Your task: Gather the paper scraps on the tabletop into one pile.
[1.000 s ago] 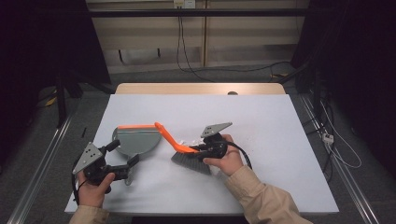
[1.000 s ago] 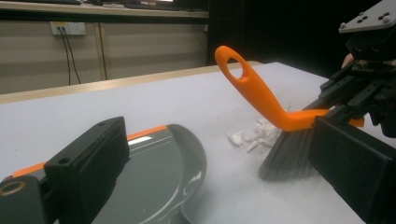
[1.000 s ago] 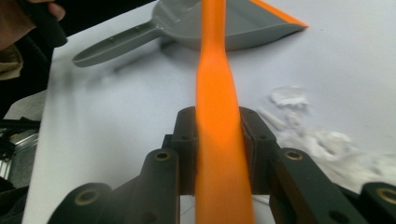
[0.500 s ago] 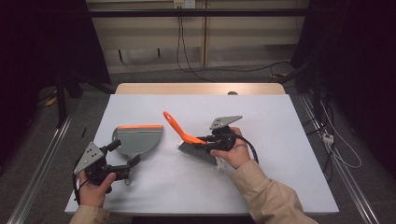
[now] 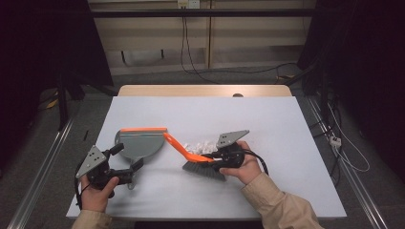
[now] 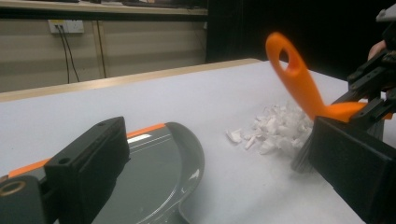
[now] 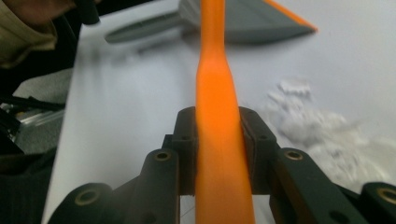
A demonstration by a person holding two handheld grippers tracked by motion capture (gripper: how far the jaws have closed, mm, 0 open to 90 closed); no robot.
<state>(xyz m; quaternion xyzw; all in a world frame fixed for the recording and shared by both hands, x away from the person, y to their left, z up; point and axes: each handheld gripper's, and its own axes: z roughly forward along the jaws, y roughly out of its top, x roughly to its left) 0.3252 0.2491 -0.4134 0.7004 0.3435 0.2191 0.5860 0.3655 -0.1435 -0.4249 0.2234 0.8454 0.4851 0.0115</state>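
Orange-handled brush [image 5: 197, 161], pinched by the right gripper [image 5: 220, 157], has swung to the paper scraps' [image 5: 200, 145] six o'clock, ready to sweep toward the dustpan [image 5: 139, 144], whose handle sits between the left gripper's [image 5: 130, 173] jaws, grip unclear.

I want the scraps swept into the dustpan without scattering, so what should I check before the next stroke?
1. Right gripper clamped on the brush by its orange handle: ok.
2. Bristles down at the table, beside the white scraps: ok.
3. Scraps gathered in one loose heap between brush and dustpan: ok.
4. Dustpan's orange lip facing the heap: not ok; it faces the table's far edge.
5. Left gripper holding the dustpan's handle: cannot tell; the handle lies between the jaws, but the pads' contact is unclear.
6. Path from heap to pan free of other things: ok.
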